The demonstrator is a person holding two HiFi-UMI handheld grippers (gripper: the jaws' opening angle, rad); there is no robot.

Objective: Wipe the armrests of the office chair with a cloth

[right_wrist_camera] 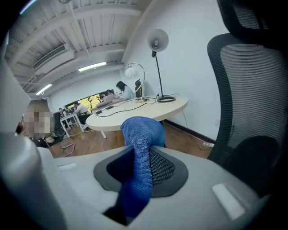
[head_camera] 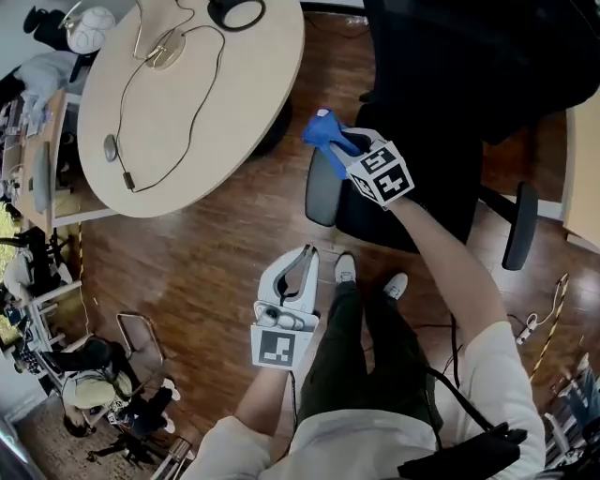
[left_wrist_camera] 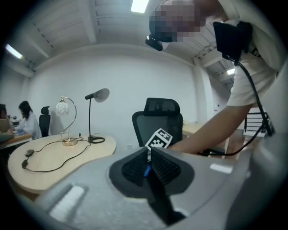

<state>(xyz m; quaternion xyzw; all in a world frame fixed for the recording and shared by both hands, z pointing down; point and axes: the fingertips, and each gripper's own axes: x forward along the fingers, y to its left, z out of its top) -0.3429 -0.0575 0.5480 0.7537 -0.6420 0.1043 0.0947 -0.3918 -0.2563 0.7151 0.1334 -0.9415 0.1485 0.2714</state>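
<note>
The counter (head_camera: 187, 103) fills the upper left of the head view, with a lamp base (head_camera: 236, 11) at its far edge. The office chair (head_camera: 441, 122) stands to its right on the floor (head_camera: 206, 272), one armrest (head_camera: 322, 195) on the counter side and the other armrest (head_camera: 520, 225) on the far side. The right hand-held gripper (head_camera: 336, 142) is over the far end of the counter-side armrest, with the cloth (head_camera: 323, 131) between its jaws. The left hand-held gripper (head_camera: 306, 258) is nearer the person, over the floor, just left of the person's shoes (head_camera: 345, 270), apart from chair and counter
</note>
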